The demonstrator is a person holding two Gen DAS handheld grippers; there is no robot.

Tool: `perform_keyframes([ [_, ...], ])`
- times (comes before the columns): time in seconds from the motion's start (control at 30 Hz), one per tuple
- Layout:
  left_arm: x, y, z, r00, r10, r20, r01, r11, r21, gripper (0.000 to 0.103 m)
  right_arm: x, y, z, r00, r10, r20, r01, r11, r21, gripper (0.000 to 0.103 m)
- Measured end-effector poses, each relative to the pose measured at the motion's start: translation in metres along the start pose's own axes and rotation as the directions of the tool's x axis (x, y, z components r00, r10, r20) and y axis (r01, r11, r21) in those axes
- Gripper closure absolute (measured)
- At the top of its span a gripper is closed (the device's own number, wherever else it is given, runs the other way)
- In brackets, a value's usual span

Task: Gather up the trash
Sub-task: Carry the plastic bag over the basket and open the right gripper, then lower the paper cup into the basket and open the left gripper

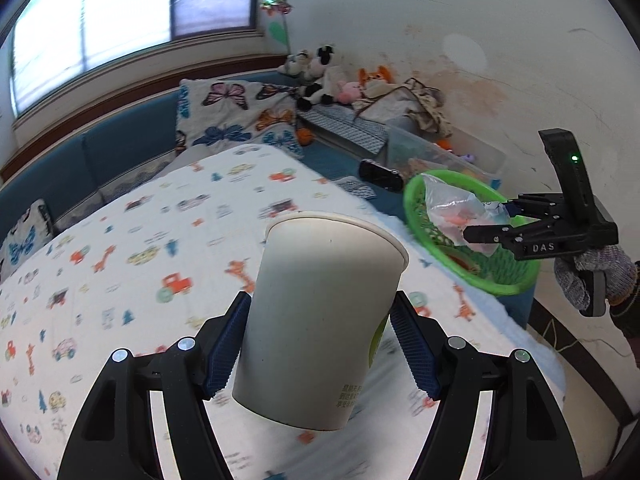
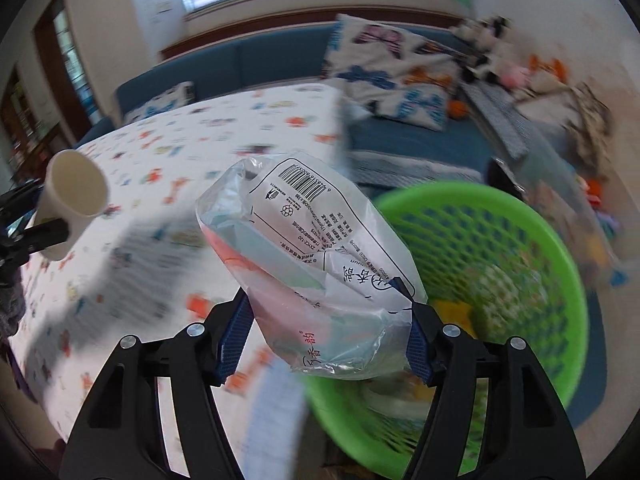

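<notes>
right, the left gripper has its blue ribbed pads pressed on either side of a white paper cup, gripping it around the lower half of its wall. the cup is tilted, its open rim leaning away toward the green basket, and it hangs in the air above the tablecloth with the little cars and giraffes on it. in the right wrist view the same cup shows well to the left of the basket, mouth facing the camera, clear of the cloth.

over at the basket, the right gripper is pinching a crumpled clear plastic bag, printed with a barcode and black lettering, something pink and pale blue inside it. the bag bulges out between the pads, and both pads touch its sides. from the left wrist view that gripper reaches in from the right of the basket, held by a hand in a grey knitted glove, and the bag sits right over the basket's open top, above the rim. the basket stands just off the table's edge, some scraps already lying in its bottom. beyond the basket, a blue sofa with butterfly cushions.
</notes>
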State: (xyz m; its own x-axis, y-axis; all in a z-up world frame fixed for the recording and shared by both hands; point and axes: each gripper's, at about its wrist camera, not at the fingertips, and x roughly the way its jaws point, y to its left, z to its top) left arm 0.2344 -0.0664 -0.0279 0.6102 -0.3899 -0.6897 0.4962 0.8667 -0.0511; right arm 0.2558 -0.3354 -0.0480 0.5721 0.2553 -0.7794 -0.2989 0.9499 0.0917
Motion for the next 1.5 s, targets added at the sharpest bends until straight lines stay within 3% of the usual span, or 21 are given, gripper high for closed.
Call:
perform_keyframes([
  [0.27, 0.015, -0.033, 0.012, 0.999, -0.043, -0.011, 0.043, 0.998, 0.038, 0.035, -0.007, -0.066, -0.028, 0.994, -0.100, -0.035, 0.105, 0.982, 0.159, 0.029],
  [0.53, 0.034, -0.065, 0.027, 0.997, -0.074, -0.028, 0.077, 0.994, 0.082, 0.035, -0.019, -0.099, -0.046, 0.992, -0.126, -0.027, 0.129, 0.959, 0.253, 0.023],
  [1.13, 0.105, -0.141, 0.064, 0.984, -0.140, -0.106, 0.154, 0.979, 0.132, 0.035, -0.069, -0.095, -0.069, 0.990, -0.133, 0.050, 0.117, 0.961, 0.249, 0.016],
  [1.5, 0.135, -0.161, 0.067, 0.976, -0.159, -0.149, 0.174, 0.980, 0.094, 0.035, -0.079, -0.079, -0.080, 0.989, -0.131, 0.065, 0.114, 0.972, 0.207, 0.014],
])
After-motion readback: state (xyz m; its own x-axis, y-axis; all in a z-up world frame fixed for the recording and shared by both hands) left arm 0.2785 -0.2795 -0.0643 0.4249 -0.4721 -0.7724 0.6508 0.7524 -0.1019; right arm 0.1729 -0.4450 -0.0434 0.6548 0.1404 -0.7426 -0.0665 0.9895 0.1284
